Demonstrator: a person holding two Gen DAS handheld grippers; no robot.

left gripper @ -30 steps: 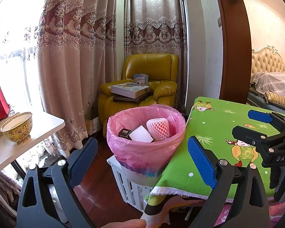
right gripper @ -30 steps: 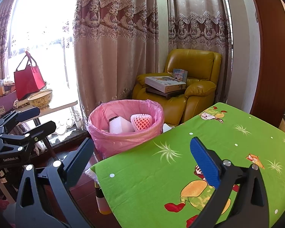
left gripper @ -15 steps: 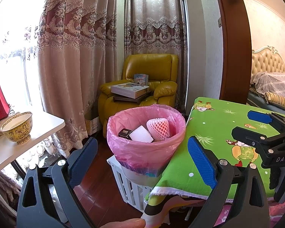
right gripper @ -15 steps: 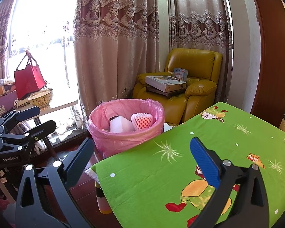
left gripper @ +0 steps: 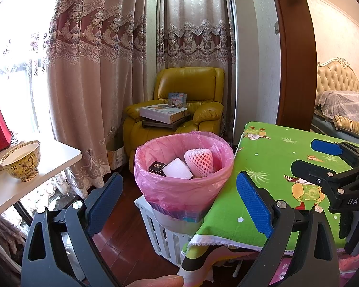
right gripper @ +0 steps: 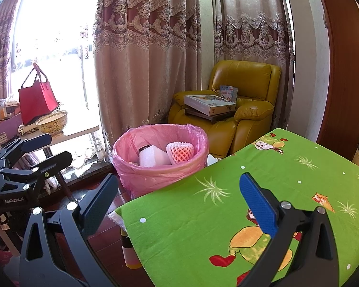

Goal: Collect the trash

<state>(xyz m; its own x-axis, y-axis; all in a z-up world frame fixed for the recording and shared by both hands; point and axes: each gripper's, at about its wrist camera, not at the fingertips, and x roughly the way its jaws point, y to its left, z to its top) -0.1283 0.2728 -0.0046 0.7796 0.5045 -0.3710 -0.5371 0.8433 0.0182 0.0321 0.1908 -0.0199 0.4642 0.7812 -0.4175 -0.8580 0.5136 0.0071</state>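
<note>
Both hand-held grippers are released and empty; the pink-lined bin (left gripper: 183,167) stands far-centre, nearer the left hand-held gripper (left gripper: 179,191).

Only two bits of lettering can be read. In the left wrist view, the right gripper (left gripper: 328,157) at the right edge carries the white letters "DAS" on its black frame; the rest is cut off. In the right wrist view, the left gripper (right gripper: 45,149) at the left edge has "GenRobot.AI" in small white print on its black body. Print on the boxes (right gripper: 209,104) on the far armchair (right gripper: 246,110) is too small to read.
</note>
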